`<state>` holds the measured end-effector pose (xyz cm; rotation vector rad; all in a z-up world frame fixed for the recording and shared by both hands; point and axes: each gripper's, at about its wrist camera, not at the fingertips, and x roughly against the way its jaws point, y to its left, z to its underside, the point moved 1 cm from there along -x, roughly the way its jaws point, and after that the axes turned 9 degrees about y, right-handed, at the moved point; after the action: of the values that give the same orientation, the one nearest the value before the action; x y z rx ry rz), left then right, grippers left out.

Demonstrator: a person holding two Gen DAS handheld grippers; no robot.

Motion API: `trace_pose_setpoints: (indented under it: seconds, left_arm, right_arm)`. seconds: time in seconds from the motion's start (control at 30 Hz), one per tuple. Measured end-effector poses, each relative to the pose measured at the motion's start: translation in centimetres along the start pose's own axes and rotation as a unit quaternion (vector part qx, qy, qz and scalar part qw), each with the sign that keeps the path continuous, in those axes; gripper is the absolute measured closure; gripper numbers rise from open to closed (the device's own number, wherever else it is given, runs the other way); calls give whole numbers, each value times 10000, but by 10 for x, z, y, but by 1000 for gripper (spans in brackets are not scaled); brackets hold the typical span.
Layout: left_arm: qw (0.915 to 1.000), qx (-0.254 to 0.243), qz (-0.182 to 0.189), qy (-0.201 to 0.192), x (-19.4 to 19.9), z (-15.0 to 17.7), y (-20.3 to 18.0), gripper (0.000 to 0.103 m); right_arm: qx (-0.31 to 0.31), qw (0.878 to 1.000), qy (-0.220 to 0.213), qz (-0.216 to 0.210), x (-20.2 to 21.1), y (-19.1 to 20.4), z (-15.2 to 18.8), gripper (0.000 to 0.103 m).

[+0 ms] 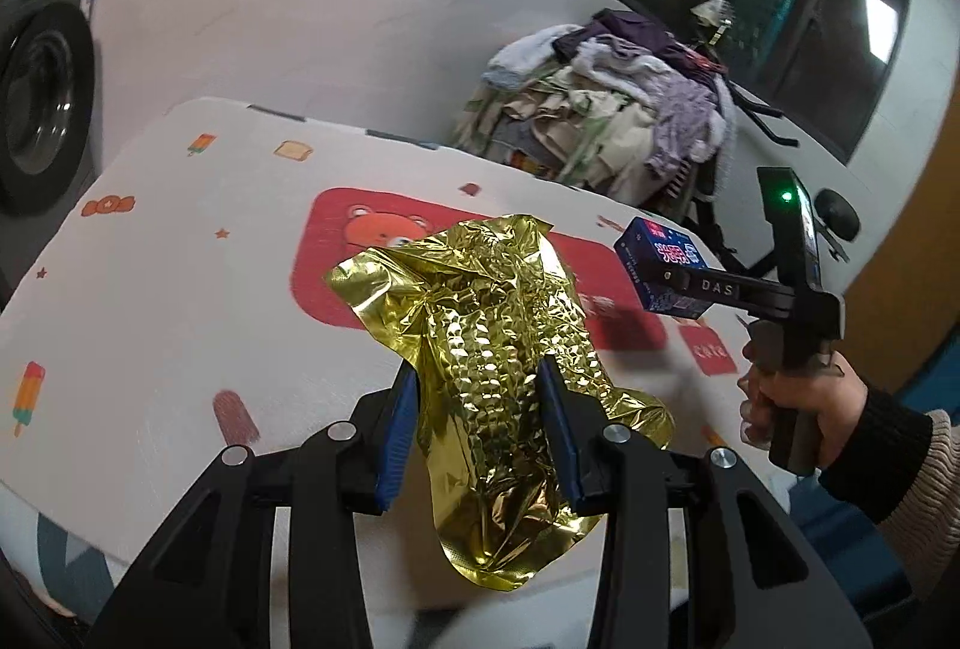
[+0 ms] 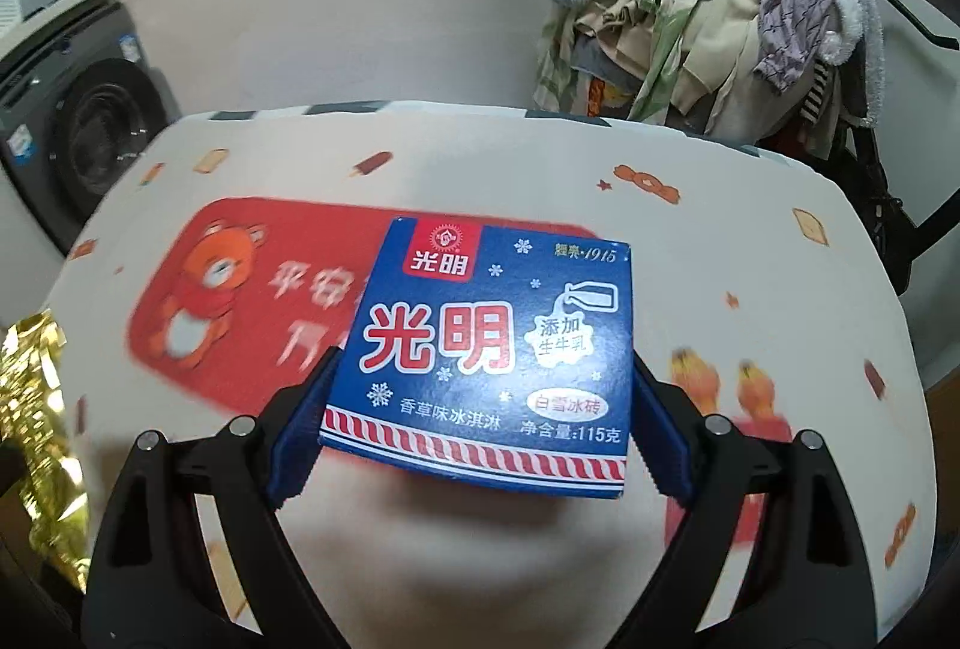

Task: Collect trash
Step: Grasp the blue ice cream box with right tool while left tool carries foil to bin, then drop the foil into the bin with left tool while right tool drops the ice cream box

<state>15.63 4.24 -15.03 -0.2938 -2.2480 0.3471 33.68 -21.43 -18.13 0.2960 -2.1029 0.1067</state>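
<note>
Left gripper (image 1: pixel 480 433): jaws clamped on a crumpled gold foil wrapper (image 1: pixel 498 367), blue pads pressing its embossed middle from both sides; the loose ends of the foil fan out above the fingertips and hang below them, clear of the tabletop. Right gripper (image 2: pixel 480 409): a blue ice-cream box (image 2: pixel 492 349) sits between the blue pads, printed face toward the camera, held up off the surface; both pads meet the box's side edges, so it is gripped at a wide setting. In the left wrist view the same box (image 1: pixel 660 265) shows side-on in the right gripper (image 1: pixel 678 283), with a hand (image 1: pixel 798 409) in a dark cuff and beige sleeve around the handle. Both items are above a table (image 2: pixel 750 259) covered by a white cloth printed with ice lollies, toast and a red panel (image 1: pixel 336 253) bearing a bear. Beyond the far table edge: a heap of mixed clothing (image 2: pixel 720 12). At far left, a front-loading washing machine (image 2: pixel 90 138) against the pale wall. Background blurred in the right wrist view.
</note>
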Motion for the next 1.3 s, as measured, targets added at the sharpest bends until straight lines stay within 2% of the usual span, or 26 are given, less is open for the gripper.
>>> trace_pose_setpoints:
  seconds: [0.17,0.33,0.67,0.9,1.1,1.3]
  left_arm:
    - [9991,-422,98,13,24,21,-27,64]
    - [9969,-755,122,164,43,52,-46,64]
    - [9898,-1306,95,558,58,114,-60,64]
    - [9781,-1787,3,1071,42,151,-71,63]
    - [9680,-2018,6,1490,24,177,-77,63]
    - [9558,-2393,-97,1707,12,189,-87,62]
  right_arm:
    - [-41,9991,-396,-116,57,9,53,17]
    - [-266,9966,-638,-453,102,20,120,17]
    - [-10,9953,-886,-403,156,33,204,17]
    - [40,9945,-968,-400,174,40,236,17]
    - [133,9945,-970,-361,174,44,241,17]
    - [43,9953,-882,-398,166,41,251,17]
